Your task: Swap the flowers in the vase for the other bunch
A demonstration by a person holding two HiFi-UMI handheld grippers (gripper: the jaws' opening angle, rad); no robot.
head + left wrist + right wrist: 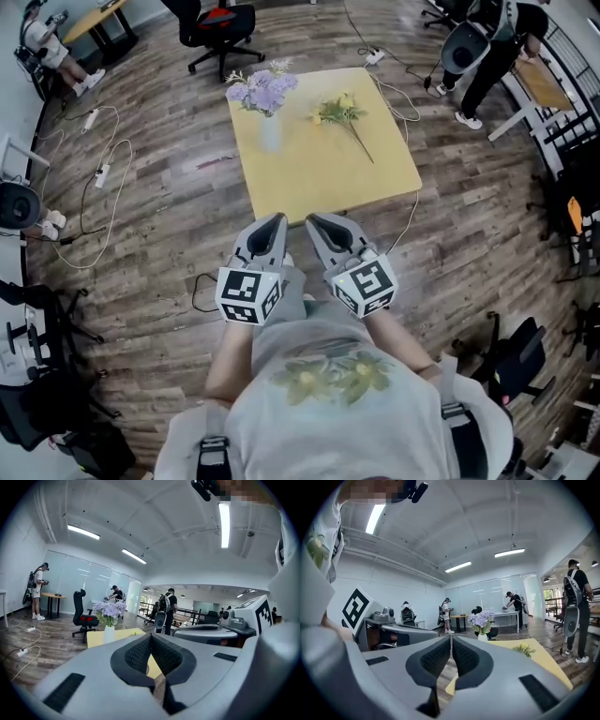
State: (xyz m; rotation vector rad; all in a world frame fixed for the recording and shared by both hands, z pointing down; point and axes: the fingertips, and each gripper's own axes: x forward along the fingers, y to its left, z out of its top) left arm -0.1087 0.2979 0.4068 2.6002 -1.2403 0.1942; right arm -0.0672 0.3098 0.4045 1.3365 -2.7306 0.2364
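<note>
A white vase [270,131] with purple flowers [263,89] stands on the far left part of a yellow square table [309,173]. A bunch of yellow flowers [343,114] lies flat to its right, stem toward the near right. My left gripper [275,221] and right gripper [313,223] hang side by side short of the table's near edge, both shut and empty. The left gripper view shows the purple flowers [109,610] beyond the closed jaws. The right gripper view shows the purple flowers [482,618] and the yellow flowers [523,649] ahead.
The table stands on a wooden floor with cables [103,169] and a power strip at left. A black chair with a red seat [217,28] is behind the table. A person [487,47] stands at the far right by another desk.
</note>
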